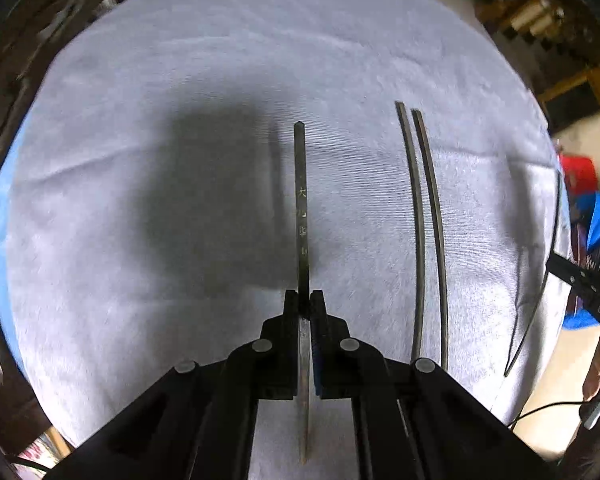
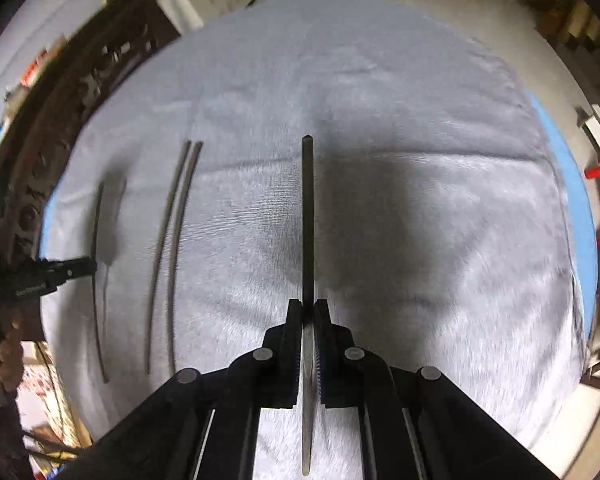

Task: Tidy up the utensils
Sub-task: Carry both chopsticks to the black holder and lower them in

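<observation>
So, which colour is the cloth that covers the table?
The cloth is light grey, plain; the left wrist view shows it best.

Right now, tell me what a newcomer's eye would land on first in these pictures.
First, the dark chopstick clamped in the left gripper, pointing straight ahead over the grey cloth; the right gripper holds a matching chopstick the same way. Next, the pair of chopsticks lying side by side on the cloth between the two grippers.
</observation>
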`<control>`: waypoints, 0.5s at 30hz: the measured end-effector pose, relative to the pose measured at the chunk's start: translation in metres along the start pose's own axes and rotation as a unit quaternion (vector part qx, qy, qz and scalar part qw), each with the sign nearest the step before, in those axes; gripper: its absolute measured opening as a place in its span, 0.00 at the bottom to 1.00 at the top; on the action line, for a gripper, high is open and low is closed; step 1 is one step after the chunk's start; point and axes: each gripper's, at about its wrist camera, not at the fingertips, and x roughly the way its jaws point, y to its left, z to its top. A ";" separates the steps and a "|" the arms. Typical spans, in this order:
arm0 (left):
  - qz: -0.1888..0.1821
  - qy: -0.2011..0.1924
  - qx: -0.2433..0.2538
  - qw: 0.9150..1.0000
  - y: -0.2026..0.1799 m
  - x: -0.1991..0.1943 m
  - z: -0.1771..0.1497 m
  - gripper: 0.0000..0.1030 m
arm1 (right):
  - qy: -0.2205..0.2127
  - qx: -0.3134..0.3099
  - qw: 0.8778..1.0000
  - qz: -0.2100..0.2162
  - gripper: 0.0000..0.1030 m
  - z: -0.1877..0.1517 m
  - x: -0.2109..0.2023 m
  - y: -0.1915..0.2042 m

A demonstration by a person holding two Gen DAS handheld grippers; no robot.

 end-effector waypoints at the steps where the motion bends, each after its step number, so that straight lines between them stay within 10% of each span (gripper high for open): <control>1: -0.005 -0.011 -0.006 1.000 0.003 -0.007 -0.009 0.05 | -0.012 0.008 1.000 0.008 0.07 -0.008 -0.008 -0.002; 15: -0.068 -0.159 -0.068 0.983 0.035 -0.117 -0.080 0.05 | -0.140 0.057 0.987 0.051 0.07 -0.078 -0.080 0.004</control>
